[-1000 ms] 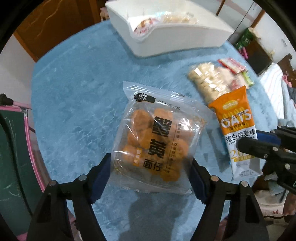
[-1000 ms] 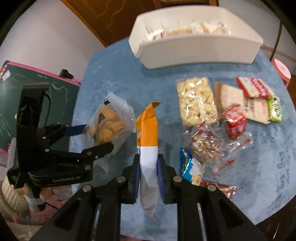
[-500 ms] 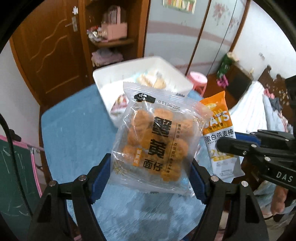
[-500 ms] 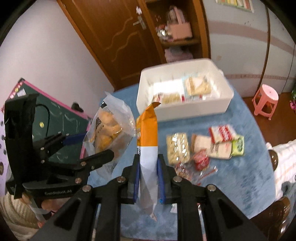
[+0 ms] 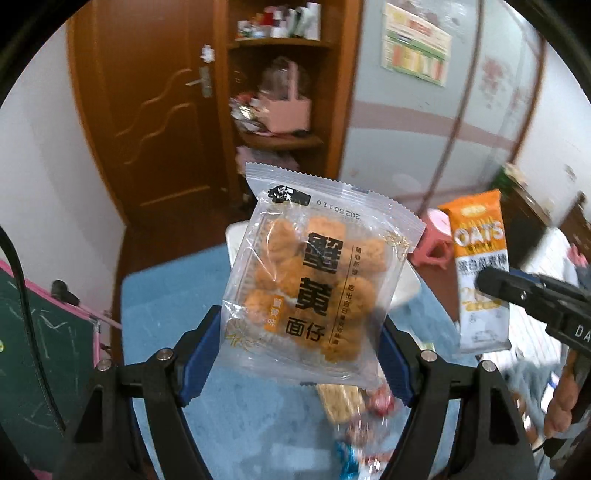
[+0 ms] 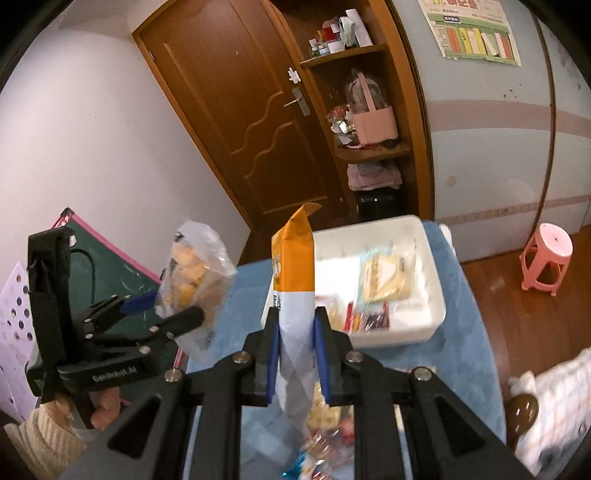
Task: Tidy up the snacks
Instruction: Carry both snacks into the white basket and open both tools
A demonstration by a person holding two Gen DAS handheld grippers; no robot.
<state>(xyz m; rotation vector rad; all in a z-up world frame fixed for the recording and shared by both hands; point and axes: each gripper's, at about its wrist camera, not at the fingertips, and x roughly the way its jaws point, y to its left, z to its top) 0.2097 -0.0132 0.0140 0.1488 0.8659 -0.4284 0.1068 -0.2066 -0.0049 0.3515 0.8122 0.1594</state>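
Above the blue-clothed table before the wooden door, the left gripper clamps the clear biscuit packet and the right gripper pinches the orange oat bar, both near the white bin.

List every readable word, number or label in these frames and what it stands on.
"蟹黄面仔" and "20250110": clear snack bag in the left gripper.
"OATS": orange bar wrapper in the right gripper.
"GenRobot.AI": left gripper body.
Smaller wrapper print and the wall poster: unreadable.
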